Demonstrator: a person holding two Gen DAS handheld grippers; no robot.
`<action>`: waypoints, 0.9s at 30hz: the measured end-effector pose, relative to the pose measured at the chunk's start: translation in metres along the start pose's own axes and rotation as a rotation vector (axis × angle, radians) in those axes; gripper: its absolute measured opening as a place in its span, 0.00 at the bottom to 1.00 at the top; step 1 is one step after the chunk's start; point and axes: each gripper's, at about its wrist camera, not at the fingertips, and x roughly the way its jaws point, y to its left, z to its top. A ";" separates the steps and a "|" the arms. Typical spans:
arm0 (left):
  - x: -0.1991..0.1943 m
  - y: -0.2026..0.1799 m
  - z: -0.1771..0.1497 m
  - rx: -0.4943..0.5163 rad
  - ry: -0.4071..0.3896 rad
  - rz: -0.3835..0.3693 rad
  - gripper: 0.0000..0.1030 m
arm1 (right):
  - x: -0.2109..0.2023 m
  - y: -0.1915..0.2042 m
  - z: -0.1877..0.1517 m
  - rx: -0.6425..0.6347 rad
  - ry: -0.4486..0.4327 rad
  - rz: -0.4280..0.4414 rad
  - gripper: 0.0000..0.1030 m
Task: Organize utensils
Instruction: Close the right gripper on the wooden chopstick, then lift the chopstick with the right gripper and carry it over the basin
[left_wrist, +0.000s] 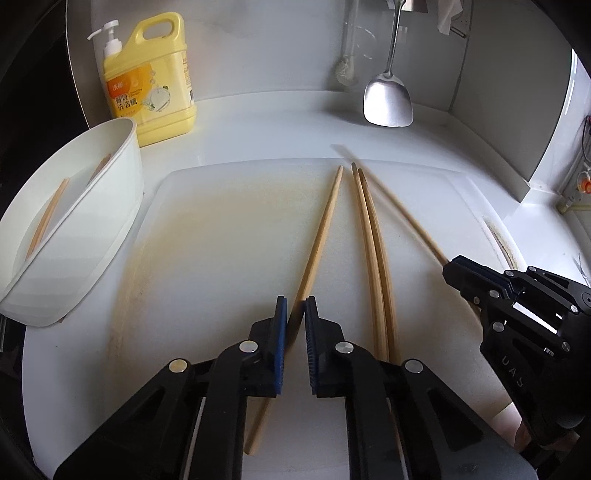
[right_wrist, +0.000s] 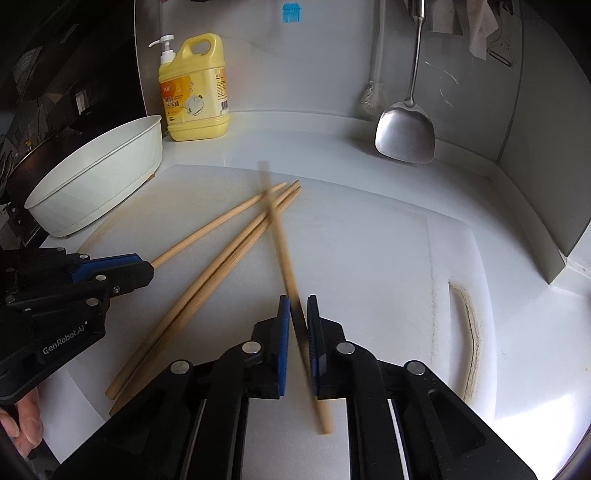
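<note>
Left chopstick (left_wrist: 320, 236): on the white cutting board (left_wrist: 221, 229); clamped in left gripper (left_wrist: 294, 314)
Blurred chopstick (right_wrist: 282, 251): clamped in right gripper (right_wrist: 298, 314); crossing the chopstick pair (right_wrist: 207, 273) lying on the board
White tub (left_wrist: 110, 206): board's left edge; two chopsticks inside
Detergent bottle (left_wrist: 155, 85): behind tub

**White worktop and the things lying on it**

The white worktop (left_wrist: 258, 122) is carrying a pale cutting board (left_wrist: 221, 240) in its middle. A yellow detergent bottle (left_wrist: 155, 85) is standing near the back left corner. A white tub (left_wrist: 110, 206) is sitting at the left edge, just beside the board. A pair of chopsticks (left_wrist: 373, 251) is lying side by side on the board. A steel spatula (left_wrist: 388, 99) is resting its blade at the back edge.
</note>
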 end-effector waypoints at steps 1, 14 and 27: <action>0.000 0.001 0.000 -0.005 0.000 -0.002 0.08 | -0.001 -0.003 0.000 0.021 -0.003 0.011 0.06; -0.005 0.017 0.002 -0.097 0.017 -0.060 0.07 | -0.011 -0.010 0.001 0.100 -0.036 0.045 0.06; -0.083 0.053 0.052 -0.165 -0.060 0.002 0.07 | -0.050 0.021 0.060 0.073 -0.090 0.114 0.06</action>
